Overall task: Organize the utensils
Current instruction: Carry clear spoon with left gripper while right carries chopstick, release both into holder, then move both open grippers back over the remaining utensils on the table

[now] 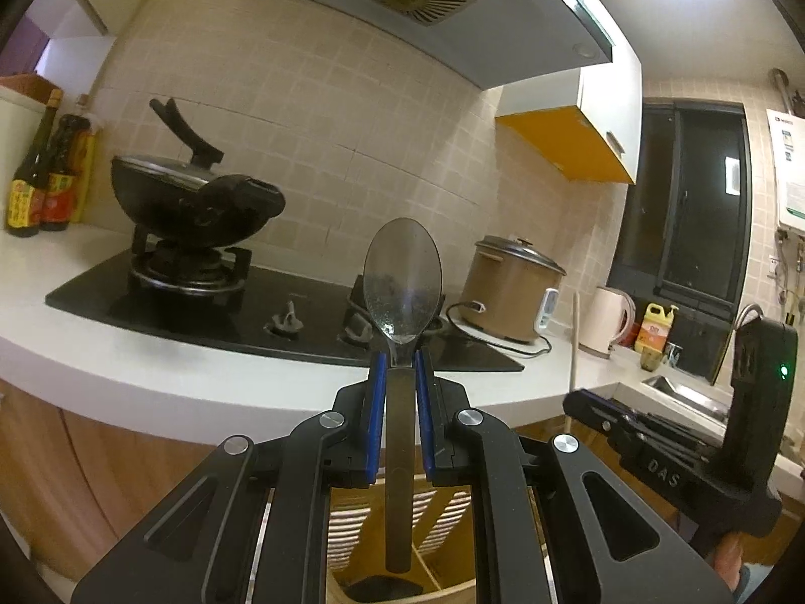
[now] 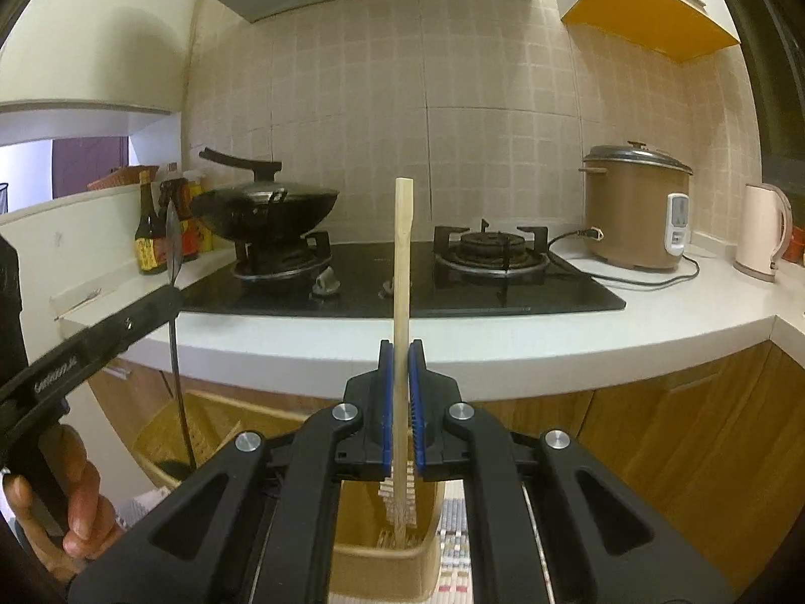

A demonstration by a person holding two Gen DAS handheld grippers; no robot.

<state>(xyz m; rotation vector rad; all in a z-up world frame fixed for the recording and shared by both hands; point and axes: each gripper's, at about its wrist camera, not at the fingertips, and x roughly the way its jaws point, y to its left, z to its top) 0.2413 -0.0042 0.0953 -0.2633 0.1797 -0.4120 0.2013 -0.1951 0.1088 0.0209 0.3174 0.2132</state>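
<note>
My left gripper is shut on a metal spoon, held upright with the bowl up and the handle hanging down into a wooden slatted utensil holder. My right gripper is shut on a wooden chopstick, held upright, its lower end reaching into the wooden holder, where more chopsticks stand. The spoon also shows edge-on in the right wrist view, and the chopstick shows in the left wrist view.
A white counter carries a black gas hob, a black wok with lid, sauce bottles, a brown rice cooker and a kettle. A sink lies at the right. Wooden cabinets stand below.
</note>
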